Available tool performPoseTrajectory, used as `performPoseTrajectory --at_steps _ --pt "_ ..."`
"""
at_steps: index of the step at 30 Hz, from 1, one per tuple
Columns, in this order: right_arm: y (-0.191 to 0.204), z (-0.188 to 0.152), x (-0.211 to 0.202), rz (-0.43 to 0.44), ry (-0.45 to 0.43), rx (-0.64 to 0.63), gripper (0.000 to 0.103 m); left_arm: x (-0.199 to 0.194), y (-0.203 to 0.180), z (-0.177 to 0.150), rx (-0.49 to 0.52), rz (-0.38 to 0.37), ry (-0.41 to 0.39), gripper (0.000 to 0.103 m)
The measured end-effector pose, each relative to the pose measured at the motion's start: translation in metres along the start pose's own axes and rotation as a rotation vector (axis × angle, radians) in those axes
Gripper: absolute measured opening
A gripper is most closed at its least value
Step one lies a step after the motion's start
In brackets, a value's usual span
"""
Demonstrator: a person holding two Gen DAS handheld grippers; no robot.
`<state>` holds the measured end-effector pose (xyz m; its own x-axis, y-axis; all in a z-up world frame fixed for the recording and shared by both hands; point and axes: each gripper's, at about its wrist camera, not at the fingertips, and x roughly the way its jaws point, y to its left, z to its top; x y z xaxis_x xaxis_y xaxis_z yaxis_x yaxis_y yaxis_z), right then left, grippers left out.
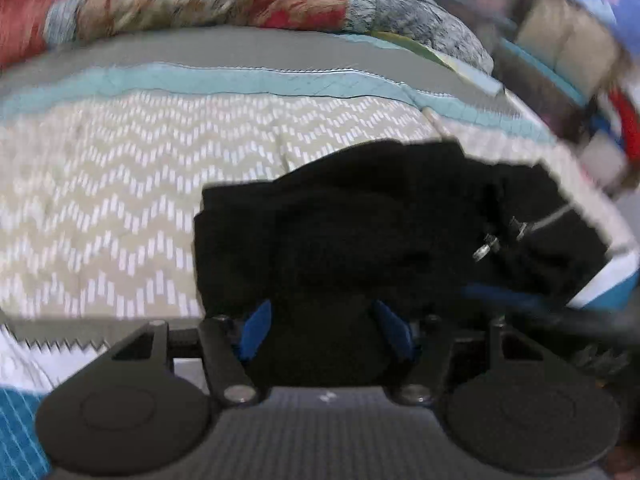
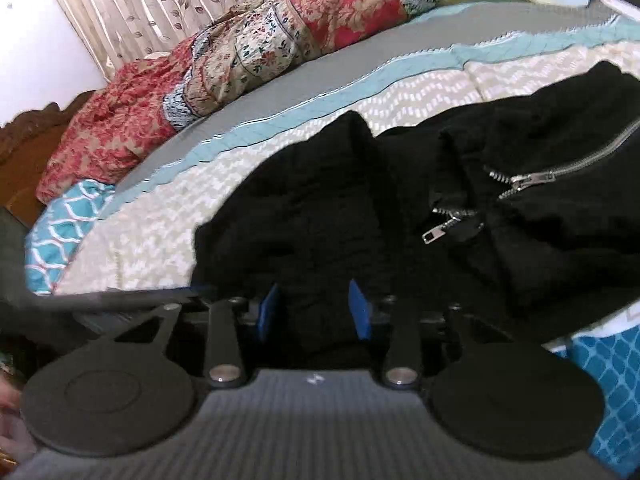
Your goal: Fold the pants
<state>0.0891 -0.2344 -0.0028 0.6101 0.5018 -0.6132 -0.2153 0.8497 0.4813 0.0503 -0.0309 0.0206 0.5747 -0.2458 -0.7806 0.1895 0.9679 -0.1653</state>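
Black pants (image 1: 360, 220) with silver zippers (image 2: 532, 178) lie bunched on a bed with a beige chevron quilt (image 1: 120, 200). In the left wrist view my left gripper (image 1: 324, 332) has its blue fingertips apart with black fabric between them. In the right wrist view the pants (image 2: 320, 208) fill the middle and right. My right gripper (image 2: 316, 312) also has blue pads spread with black cloth between them. I cannot tell whether either gripper pinches the cloth. The right gripper's blue finger (image 1: 500, 294) shows at the right in the left wrist view.
A red floral patchwork blanket (image 2: 240, 56) is heaped along the far side of the bed. A teal patterned pillow (image 2: 60, 232) lies at the left. Curtains (image 2: 140, 4) hang behind. The bed edge with teal trim (image 1: 608, 292) is at the right.
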Motion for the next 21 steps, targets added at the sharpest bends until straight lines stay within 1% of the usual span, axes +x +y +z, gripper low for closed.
performPoseTrajectory --at_steps 1,3,4,5,6,7,8,9,10,11,12,13,14,16,18,19,20,21 --pt "0.001 0.004 -0.002 0.006 0.004 -0.013 0.043 0.000 -0.007 0.001 0.035 0.029 0.004 0.061" --pt "-0.001 0.011 -0.011 0.018 0.003 -0.025 0.045 -0.002 -0.012 0.004 0.038 0.049 0.019 0.061" --pt "-0.004 0.013 -0.019 0.025 -0.020 -0.014 0.046 -0.005 -0.011 0.006 0.027 0.045 0.024 0.061" --pt "-0.014 0.019 -0.032 0.033 -0.063 0.006 0.047 -0.010 -0.008 0.008 0.006 0.030 0.026 0.061" --pt "-0.021 0.017 -0.050 0.026 -0.110 0.022 0.049 -0.016 -0.005 0.009 -0.019 0.009 0.024 0.063" --pt "-0.032 0.021 -0.065 -0.001 -0.162 0.039 0.051 -0.024 -0.002 0.011 -0.044 -0.020 0.018 0.065" --pt "-0.048 0.026 -0.082 -0.054 -0.229 0.055 0.057 -0.032 0.002 0.011 -0.071 -0.048 0.006 0.065" --pt "-0.061 0.027 -0.097 -0.109 -0.285 0.068 0.062 -0.039 0.005 0.012 -0.091 -0.067 -0.005 0.067" --pt "-0.078 0.029 -0.111 -0.179 -0.347 0.088 0.065 -0.046 0.009 0.011 -0.115 -0.085 -0.017 0.068" --pt "-0.096 0.032 -0.123 -0.246 -0.397 0.122 0.071 -0.049 0.013 0.012 -0.132 -0.096 -0.022 0.068" --pt "-0.115 0.034 -0.131 -0.303 -0.424 0.163 0.075 -0.053 0.016 0.013 -0.150 -0.104 -0.024 0.068" --pt "-0.131 0.036 -0.137 -0.337 -0.442 0.204 0.075 -0.055 0.017 0.015 -0.168 -0.111 -0.023 0.068" --pt "-0.146 0.037 -0.139 -0.352 -0.447 0.238 0.075 -0.056 0.019 0.016 -0.181 -0.117 -0.020 0.068" --pt "-0.170 0.042 -0.132 -0.366 -0.406 0.291 0.075 -0.057 0.019 0.020 -0.200 -0.138 -0.013 0.068" --pt "-0.187 0.042 -0.119 -0.348 -0.347 0.307 0.075 -0.055 0.013 0.026 -0.199 -0.155 -0.011 0.068" --pt "-0.193 0.042 -0.109 -0.343 -0.304 0.322 0.074 -0.056 0.009 0.029 -0.193 -0.161 -0.011 0.068" --pt "-0.196 0.042 -0.099 -0.330 -0.256 0.334 0.060 -0.056 0.005 0.032 -0.185 -0.165 -0.010 0.068" --pt "-0.185 0.040 -0.095 -0.317 -0.244 0.322 0.034 -0.056 0.001 0.035 -0.176 -0.171 -0.010 0.068"
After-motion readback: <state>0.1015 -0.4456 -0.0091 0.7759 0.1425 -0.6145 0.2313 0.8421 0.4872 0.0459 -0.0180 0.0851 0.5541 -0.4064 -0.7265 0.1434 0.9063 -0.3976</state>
